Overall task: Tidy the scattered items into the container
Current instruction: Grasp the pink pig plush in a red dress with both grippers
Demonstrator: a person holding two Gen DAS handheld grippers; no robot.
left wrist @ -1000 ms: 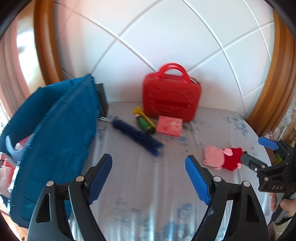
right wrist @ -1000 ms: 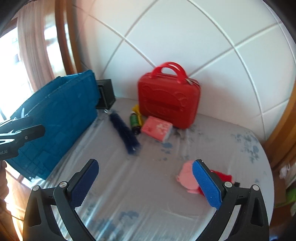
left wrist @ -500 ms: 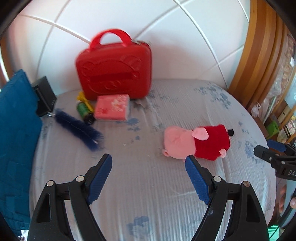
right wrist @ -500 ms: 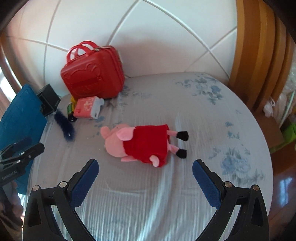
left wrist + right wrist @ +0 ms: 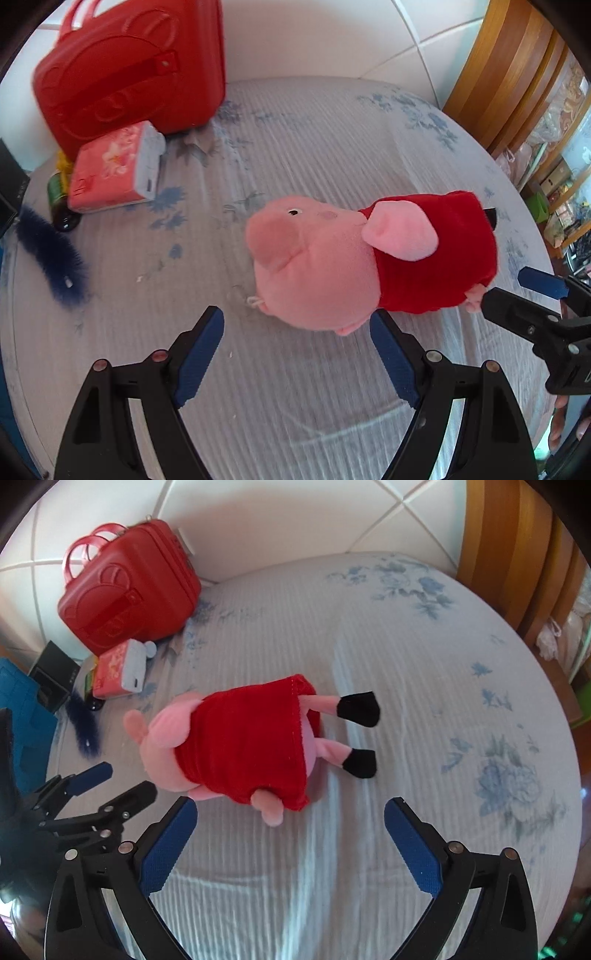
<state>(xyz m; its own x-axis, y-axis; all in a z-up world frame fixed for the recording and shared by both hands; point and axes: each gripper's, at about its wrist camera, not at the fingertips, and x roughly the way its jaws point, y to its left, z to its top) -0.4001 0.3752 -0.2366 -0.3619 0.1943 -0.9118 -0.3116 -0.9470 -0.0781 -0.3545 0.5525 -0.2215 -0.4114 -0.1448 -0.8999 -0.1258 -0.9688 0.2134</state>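
Two views show my fingers spread wide with nothing between them. From my left wrist, my left gripper [image 5: 297,354] fills the bottom of the frame, jaws apart, and the plush pig [image 5: 354,258] lies on the bed [image 5: 314,140] just above them at centre, snout toward the left. My right gripper [image 5: 517,291] enters at the right edge, beside the pig's red dress. At upper left stands a red case [image 5: 129,70], with a pink packet [image 5: 114,171] below it and a dark blue fluffy piece [image 5: 51,258] at the left edge.

From my right wrist, my right gripper [image 5: 290,838] sits at the bottom, jaws apart, the pig [image 5: 240,738] just above at centre. My left gripper [image 5: 118,781] shows at lower left, jaws apart. A blue container [image 5: 22,716] peeks in at the left edge.
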